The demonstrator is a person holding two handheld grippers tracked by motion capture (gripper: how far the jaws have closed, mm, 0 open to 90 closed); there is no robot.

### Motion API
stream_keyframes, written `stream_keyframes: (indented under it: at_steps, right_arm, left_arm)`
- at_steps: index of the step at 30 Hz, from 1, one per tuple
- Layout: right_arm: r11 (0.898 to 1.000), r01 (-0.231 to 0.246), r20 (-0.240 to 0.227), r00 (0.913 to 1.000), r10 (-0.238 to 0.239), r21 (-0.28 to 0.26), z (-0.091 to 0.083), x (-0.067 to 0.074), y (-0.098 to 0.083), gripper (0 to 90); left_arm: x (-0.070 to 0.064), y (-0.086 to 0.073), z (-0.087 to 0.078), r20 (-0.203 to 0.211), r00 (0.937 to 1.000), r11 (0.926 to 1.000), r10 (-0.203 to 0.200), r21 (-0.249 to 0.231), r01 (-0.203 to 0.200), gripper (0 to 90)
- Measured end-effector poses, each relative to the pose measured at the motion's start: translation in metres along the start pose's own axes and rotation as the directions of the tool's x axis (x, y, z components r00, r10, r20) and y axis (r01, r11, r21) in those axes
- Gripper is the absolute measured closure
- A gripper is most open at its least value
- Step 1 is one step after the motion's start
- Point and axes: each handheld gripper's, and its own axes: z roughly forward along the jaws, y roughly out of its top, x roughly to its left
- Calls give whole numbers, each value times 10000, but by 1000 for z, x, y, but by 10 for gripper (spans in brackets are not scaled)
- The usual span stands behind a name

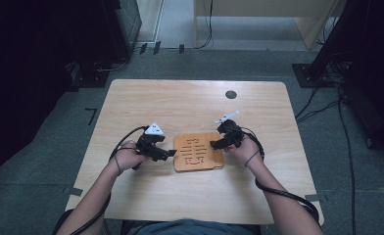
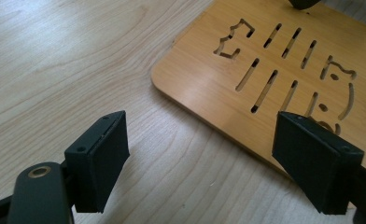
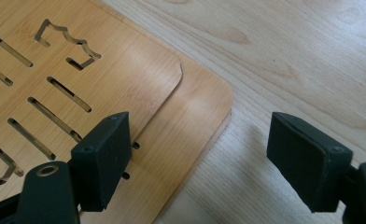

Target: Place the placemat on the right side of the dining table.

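Figure: approach to a stacked pair of boards. I am holding both tongs low over the light wooden bench (image 1: pixel 131 103), one at each side edge of two flat, round-cornered bamboo boards with cut-out slots, lying one on the other at lower centre of the high view. The upper slotted board (image 1: pixel 194 151) is sitting slightly askew, so the lower board (image 3: pixel 197 121) is peeking out at its corner in the right gripper view.

The left tongs (image 1: pixel 169 153) are standing wide open with nothing between them; in the left gripper view one jaw is hanging over the bare bench at lower left and the other over the upper board's near edge at lower right. The right tongs (image 1: pixel 214 145) are also gaping, empty, straddling the stack's corner.

I am judging the step in hand as the approach, before any grasp. The next move is calling for one jaw slid under the upper board's thin rim and the other above it, closing without catching the lower board, which may drag along.
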Motion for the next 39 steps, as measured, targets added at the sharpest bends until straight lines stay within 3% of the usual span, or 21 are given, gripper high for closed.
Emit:
stream_keyframes:
  at_steps: [24,33,39]
  right_arm:
    - [9999,74,-140,9999,-76,-116,7,12,8,207]
    - [9990,-81,-176,9998,74,-433,-2,15,12,212]
    - [9994,-40,-235,9997,32,-354,-3,19,13,220]
  left_arm:
    - [-13,3,5,184,9995,9996,274,113,-277,176]
    - [-19,4,7,282,9984,9985,493,205,-499,176]
    - [-21,3,9,335,9982,9985,493,223,-501,175]
